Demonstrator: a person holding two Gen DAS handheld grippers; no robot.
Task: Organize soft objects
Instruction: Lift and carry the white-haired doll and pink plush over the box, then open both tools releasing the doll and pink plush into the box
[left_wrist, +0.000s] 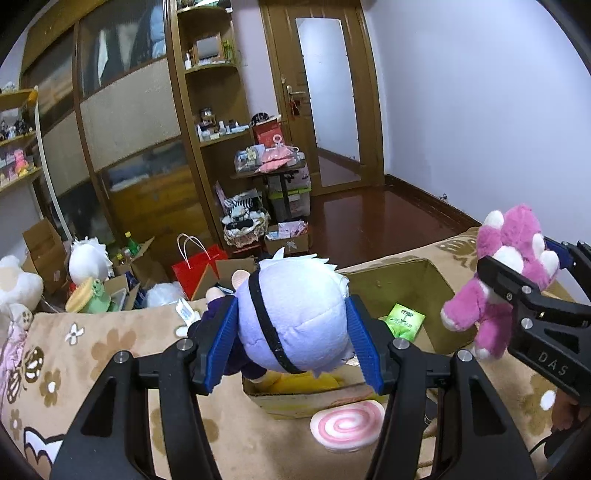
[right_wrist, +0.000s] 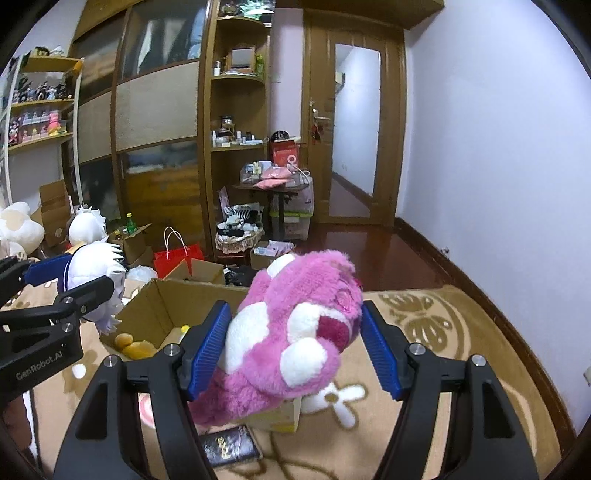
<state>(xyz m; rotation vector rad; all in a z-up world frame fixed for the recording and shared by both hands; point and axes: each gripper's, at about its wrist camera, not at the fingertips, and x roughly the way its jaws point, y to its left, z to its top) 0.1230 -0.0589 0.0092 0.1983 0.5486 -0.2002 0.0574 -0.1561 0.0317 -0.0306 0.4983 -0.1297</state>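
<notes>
Two plush toys held above an open cardboard box on a floral beige cover. Left gripper: blue pads pinching a white-haired lavender doll. Right gripper: pads clamping a fluffy pink-and-white bear.

Few words can be read here. On the black frame of the left gripper, seen at the near left from the right wrist view, pale lettering spells "GenRobot.AI". On the black frame of the right gripper, seen at the near right from the left wrist view, the letters "DAS" show, cut off by the picture's edge. The green packet inside the cardboard box carries a dark printed mark and small lettering, too small to read. The red box on the far table bears a white ring sign but no legible words.
</notes>
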